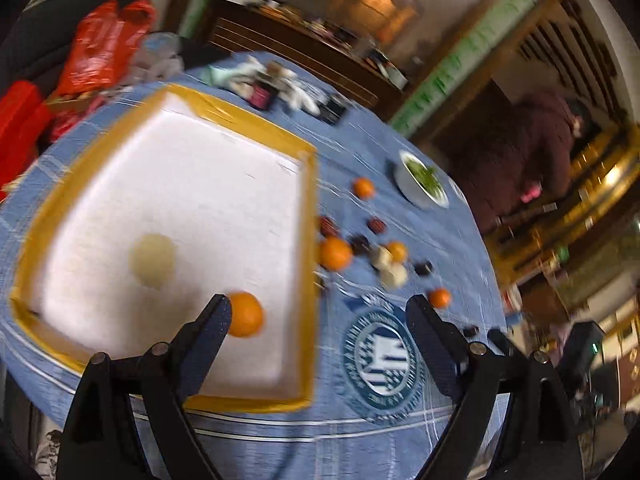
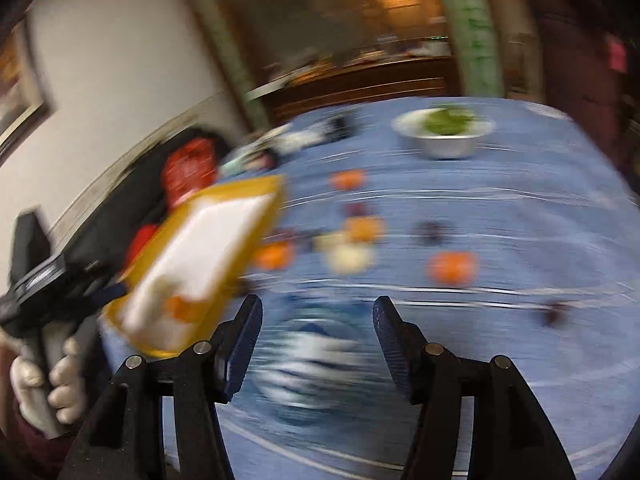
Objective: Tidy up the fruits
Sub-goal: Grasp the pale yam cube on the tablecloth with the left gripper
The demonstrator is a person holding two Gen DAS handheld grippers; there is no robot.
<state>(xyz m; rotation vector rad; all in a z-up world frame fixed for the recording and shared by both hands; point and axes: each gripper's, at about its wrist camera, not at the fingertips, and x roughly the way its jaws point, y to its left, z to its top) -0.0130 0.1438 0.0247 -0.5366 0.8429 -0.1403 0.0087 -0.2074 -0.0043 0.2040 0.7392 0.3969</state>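
Both grippers, left [image 1: 318, 308] and right [image 2: 318, 308], hover with fingers wide and empty; next, gather loose oranges [image 1: 335, 254] into the tray [image 1: 308, 216]

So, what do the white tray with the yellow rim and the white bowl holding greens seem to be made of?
The white tray with the yellow rim looks like foam: a matte, faintly grainy surface, with what may be tape along the rim. The white bowl holding greens looks like glazed ceramic or enamel, smooth with a slight sheen, but blur leaves this open.
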